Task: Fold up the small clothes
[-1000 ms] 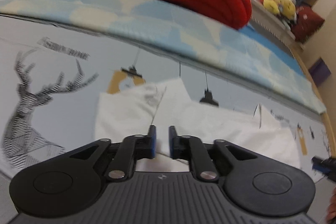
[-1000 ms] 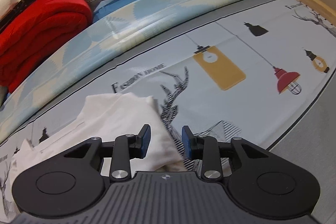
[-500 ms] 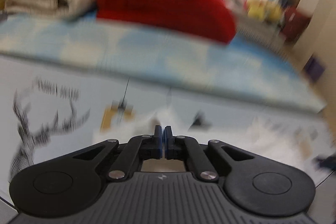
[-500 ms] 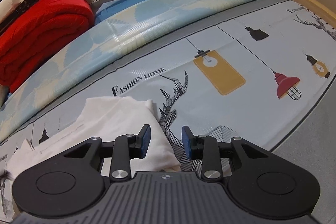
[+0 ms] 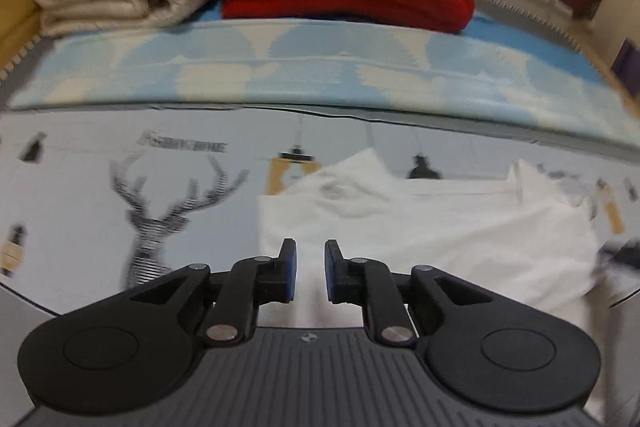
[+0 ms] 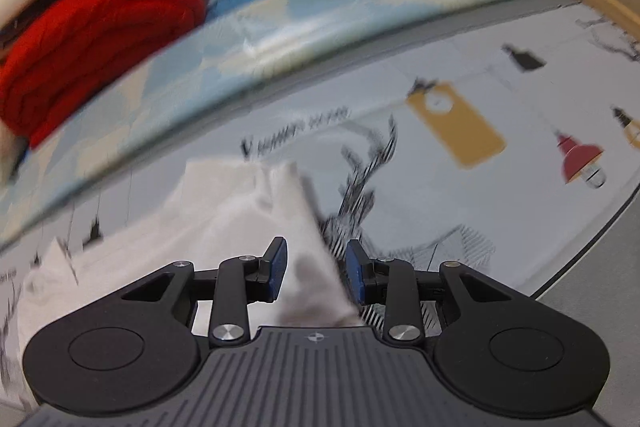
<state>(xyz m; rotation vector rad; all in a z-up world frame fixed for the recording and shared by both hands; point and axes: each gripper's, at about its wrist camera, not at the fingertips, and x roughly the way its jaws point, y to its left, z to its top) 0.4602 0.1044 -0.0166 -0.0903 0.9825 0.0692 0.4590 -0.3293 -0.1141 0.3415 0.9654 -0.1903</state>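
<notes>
On the bed (image 5: 80, 227), across its printed sheet, the white garment (image 5: 440, 227) is now seen more crumpled than a second ago. Left hand-held gripper (image 5: 310, 277): jaws just reopened, nothing pinched. Right hand-held gripper (image 6: 316, 277): kept spread, a cloth fold between, unpressed.

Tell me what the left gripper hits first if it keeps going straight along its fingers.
Probably the white garment: the left gripper points down at it, jaws apart with nothing gripped. Depth is unclear.
</notes>
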